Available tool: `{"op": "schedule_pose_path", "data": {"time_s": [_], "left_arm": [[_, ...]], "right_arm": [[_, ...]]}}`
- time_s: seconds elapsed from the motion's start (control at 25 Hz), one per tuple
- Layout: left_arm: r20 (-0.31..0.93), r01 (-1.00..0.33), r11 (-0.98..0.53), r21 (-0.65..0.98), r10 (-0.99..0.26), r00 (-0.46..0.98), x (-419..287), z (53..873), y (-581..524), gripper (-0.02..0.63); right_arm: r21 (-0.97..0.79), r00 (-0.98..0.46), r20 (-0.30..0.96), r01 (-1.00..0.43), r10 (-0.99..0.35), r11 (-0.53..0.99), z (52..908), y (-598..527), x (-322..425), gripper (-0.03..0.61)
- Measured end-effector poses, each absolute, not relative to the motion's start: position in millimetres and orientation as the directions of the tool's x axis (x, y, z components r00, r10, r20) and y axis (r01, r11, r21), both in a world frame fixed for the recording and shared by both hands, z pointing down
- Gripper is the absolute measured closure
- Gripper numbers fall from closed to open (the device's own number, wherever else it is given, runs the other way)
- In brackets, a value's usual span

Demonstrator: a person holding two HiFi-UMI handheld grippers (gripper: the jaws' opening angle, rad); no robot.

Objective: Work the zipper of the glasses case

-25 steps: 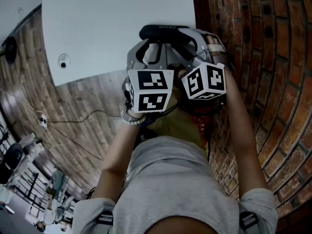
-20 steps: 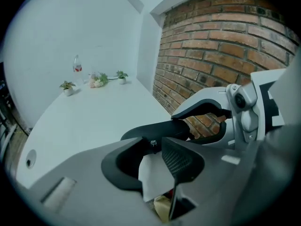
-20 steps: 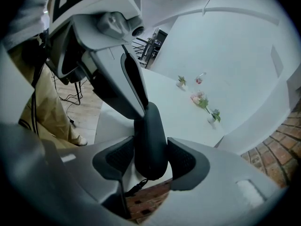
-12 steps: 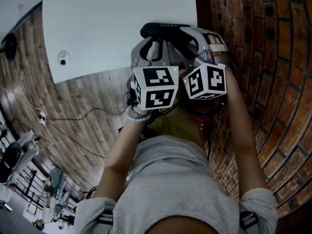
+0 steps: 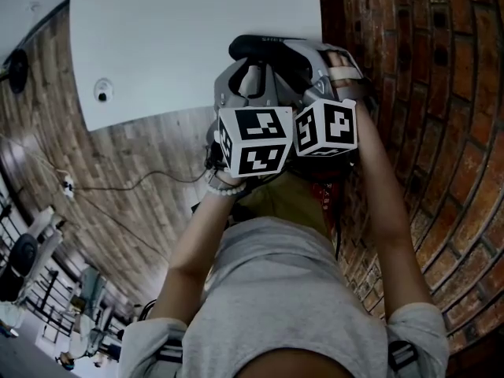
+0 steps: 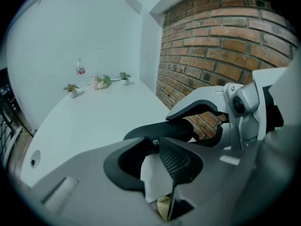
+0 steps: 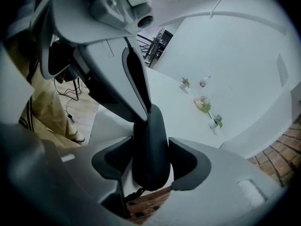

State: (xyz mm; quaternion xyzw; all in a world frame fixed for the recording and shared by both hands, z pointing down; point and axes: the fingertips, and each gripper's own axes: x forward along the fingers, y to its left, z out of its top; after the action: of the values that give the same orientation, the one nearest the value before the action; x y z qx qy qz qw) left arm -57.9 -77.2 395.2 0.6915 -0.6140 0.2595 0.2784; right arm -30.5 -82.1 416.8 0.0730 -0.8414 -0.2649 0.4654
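Observation:
The black glasses case (image 5: 264,47) is held over the white table's near edge, between my two grippers. My right gripper (image 5: 309,60) is shut across the case's body (image 7: 150,140), a pad on each side, and a short black cord (image 7: 134,192) hangs below the case's end. My left gripper (image 5: 250,68) meets the case's other end (image 6: 162,133). Its jaws have just been closing and now pinch a small zipper pull (image 6: 154,144) at their tips. The right gripper's grey frame (image 6: 235,112) fills the right of the left gripper view.
The white table (image 5: 181,46) has a round grommet (image 5: 102,94). Small potted plants and a bottle (image 6: 101,81) stand at its far end. A brick wall (image 5: 441,93) runs close along the right. Wooden floor with a cable (image 5: 134,187) lies to the left.
The left gripper's marker cube has shifted right and now sits against the right gripper's cube, which moved slightly left and up. The case stays between them.

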Motion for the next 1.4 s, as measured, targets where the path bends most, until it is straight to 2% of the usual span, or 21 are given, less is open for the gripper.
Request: {"op": "schedule_pose_path", "data": {"time_s": [0.28, 0.52, 1.12, 1.24, 1.32, 1.4], "left_arm": [[0.693, -0.993, -0.102, 0.062, -0.712, 0.116, -61.5, 396.7, -77.7, 0.518], [0.691, -0.994, -0.104, 0.045, -0.715, 0.106, -66.9, 397.3, -77.2, 0.560], [0.682, -0.993, -0.076, 0.087, -0.722, 0.115, -88.5, 401.6, -71.6, 0.565], [0.682, -0.995, -0.054, 0.088, -0.725, 0.100, -96.5, 402.2, -70.9, 0.583], [0.682, -0.996, -0.038, 0.081, -0.727, 0.083, -105.3, 403.6, -71.1, 0.571], [0.689, -0.998, -0.020, 0.053, -0.723, 0.051, -118.7, 406.8, -72.5, 0.597]], "right_arm": [[0.506, -0.562, 0.750, 0.146, -0.350, 0.850, 419.7, -83.4, -30.5, 0.339], [0.507, -0.561, 0.751, 0.151, -0.349, 0.849, 418.9, -85.9, -29.4, 0.341], [0.510, -0.554, 0.755, 0.159, -0.350, 0.846, 420.0, -82.7, -29.0, 0.342], [0.511, -0.556, 0.754, 0.160, -0.351, 0.845, 420.0, -82.8, -29.3, 0.342], [0.511, -0.558, 0.753, 0.159, -0.350, 0.845, 419.9, -82.9, -29.9, 0.342], [0.511, -0.559, 0.751, 0.157, -0.350, 0.845, 419.3, -83.5, -30.0, 0.342]]}}
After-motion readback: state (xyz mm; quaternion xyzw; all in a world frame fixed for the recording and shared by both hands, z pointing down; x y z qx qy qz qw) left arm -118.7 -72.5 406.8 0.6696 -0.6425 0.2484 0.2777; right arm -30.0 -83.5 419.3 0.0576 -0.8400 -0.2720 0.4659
